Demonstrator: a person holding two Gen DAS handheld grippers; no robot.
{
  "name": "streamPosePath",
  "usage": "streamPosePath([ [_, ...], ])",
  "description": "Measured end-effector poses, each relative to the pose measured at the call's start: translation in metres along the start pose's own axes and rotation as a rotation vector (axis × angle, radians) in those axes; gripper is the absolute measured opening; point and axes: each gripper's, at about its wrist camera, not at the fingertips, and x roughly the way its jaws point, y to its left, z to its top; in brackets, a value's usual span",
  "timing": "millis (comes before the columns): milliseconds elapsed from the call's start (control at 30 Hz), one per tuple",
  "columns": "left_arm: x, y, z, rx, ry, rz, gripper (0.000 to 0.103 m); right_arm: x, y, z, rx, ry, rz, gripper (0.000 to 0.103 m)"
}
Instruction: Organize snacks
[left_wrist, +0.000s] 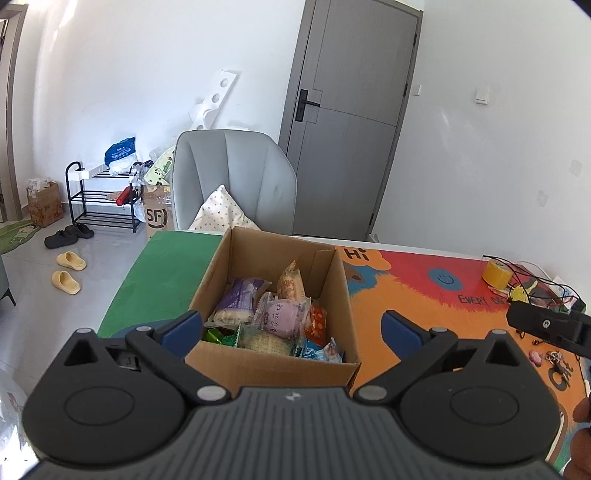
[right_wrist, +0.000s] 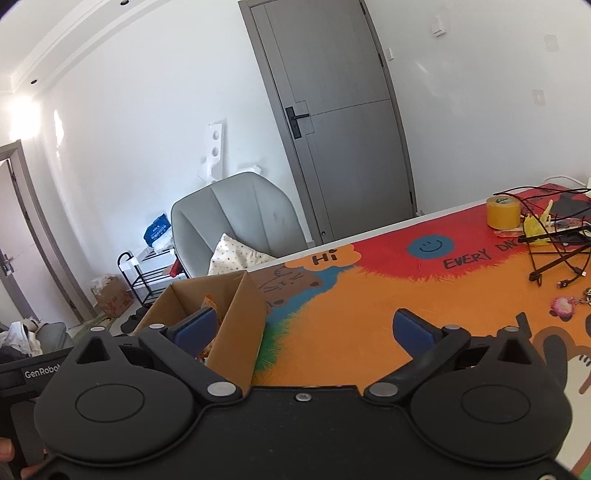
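Note:
An open cardboard box (left_wrist: 275, 365) stands on the colourful table mat (left_wrist: 406, 295). It holds several wrapped snacks, among them a purple packet (left_wrist: 242, 299), a round lilac one (left_wrist: 284, 314) and an orange one (left_wrist: 291, 282) standing on end. My left gripper (left_wrist: 291, 328) hovers over the box's near side, open, with nothing pinched between its blue pads. In the right wrist view the box (right_wrist: 240, 325) lies at the lower left. My right gripper (right_wrist: 304, 326) is open over the orange mat, its left pad in front of the box's right wall, and it holds nothing.
A yellow tape roll (right_wrist: 502, 212), tangled black cables (right_wrist: 554, 236) and a pink keychain (right_wrist: 561, 306) lie at the table's right end. A grey chair (left_wrist: 236, 177) with a cushion stands behind the table. The green mat (left_wrist: 166, 273) lies left of the box.

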Motion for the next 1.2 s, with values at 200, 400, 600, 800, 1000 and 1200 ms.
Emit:
streamPosePath([
  [200, -0.011, 0.001, -0.003, 0.027, 0.004, -0.010, 0.103, -0.017, -0.006, -0.004, -0.006, 0.011, -0.021, 0.103],
  [400, -0.022, -0.001, -0.007, 0.058, 0.011, -0.020, 0.103, -0.033, -0.010, -0.005, -0.017, 0.013, -0.041, 0.103],
  [600, -0.033, -0.002, -0.010, 0.078, 0.015, -0.033, 0.103, -0.046, -0.016, -0.007, -0.019, 0.010, -0.056, 0.103],
  [800, -0.041, -0.001, -0.012, 0.091, 0.024, -0.053, 0.103, -0.058, -0.020, -0.009, -0.041, 0.015, -0.063, 0.103],
  [1000, -0.049, 0.004, -0.017, 0.111, 0.026, -0.059, 0.103, -0.066, -0.022, -0.013, -0.051, 0.030, -0.062, 0.103],
  [1200, -0.056, 0.016, -0.028, 0.114, 0.050, -0.045, 0.103, -0.071, -0.022, -0.020, -0.060, 0.066, -0.056, 0.103],
])
